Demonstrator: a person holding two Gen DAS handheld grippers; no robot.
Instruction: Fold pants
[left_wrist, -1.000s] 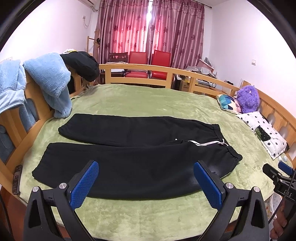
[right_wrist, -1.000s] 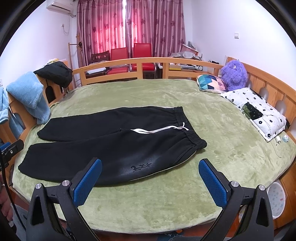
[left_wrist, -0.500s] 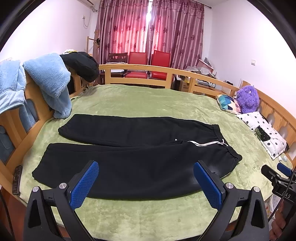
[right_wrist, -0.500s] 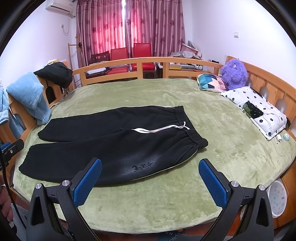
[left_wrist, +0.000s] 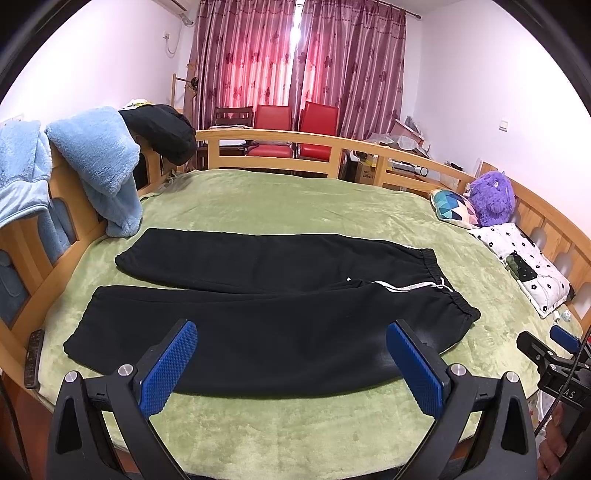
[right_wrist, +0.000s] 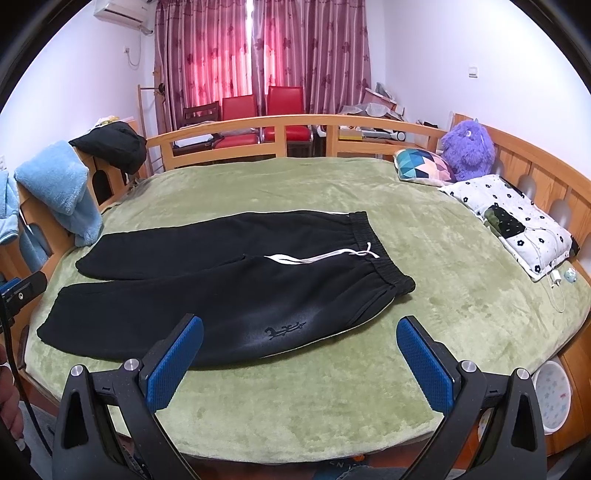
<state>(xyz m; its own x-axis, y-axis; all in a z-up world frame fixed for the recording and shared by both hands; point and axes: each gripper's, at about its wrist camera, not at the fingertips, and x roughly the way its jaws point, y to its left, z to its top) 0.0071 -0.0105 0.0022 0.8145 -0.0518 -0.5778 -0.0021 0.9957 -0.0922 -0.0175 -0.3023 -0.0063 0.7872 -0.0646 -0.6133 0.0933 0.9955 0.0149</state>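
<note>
Black pants (left_wrist: 258, 317) lie flat and spread on the green bed cover (left_wrist: 280, 203), legs to the left, waistband with a white drawstring to the right. They also show in the right wrist view (right_wrist: 229, 295). My left gripper (left_wrist: 291, 365) is open and empty, held above the near edge of the pants. My right gripper (right_wrist: 299, 362) is open and empty, in front of the waist end of the pants, above the bed's near edge. The right gripper also shows at the right edge of the left wrist view (left_wrist: 554, 354).
A wooden rail (left_wrist: 295, 142) runs around the bed. Blue fleece clothes (left_wrist: 96, 166) and a black garment (left_wrist: 162, 129) hang on its left side. A patterned cushion (right_wrist: 421, 166), a purple plush toy (right_wrist: 469, 147) and a white flowered pillow (right_wrist: 517, 218) lie at the right. A remote (left_wrist: 33, 358) lies at the left edge.
Both grippers stay open and almost still. The views have shifted only slightly; the pants have not moved.
</note>
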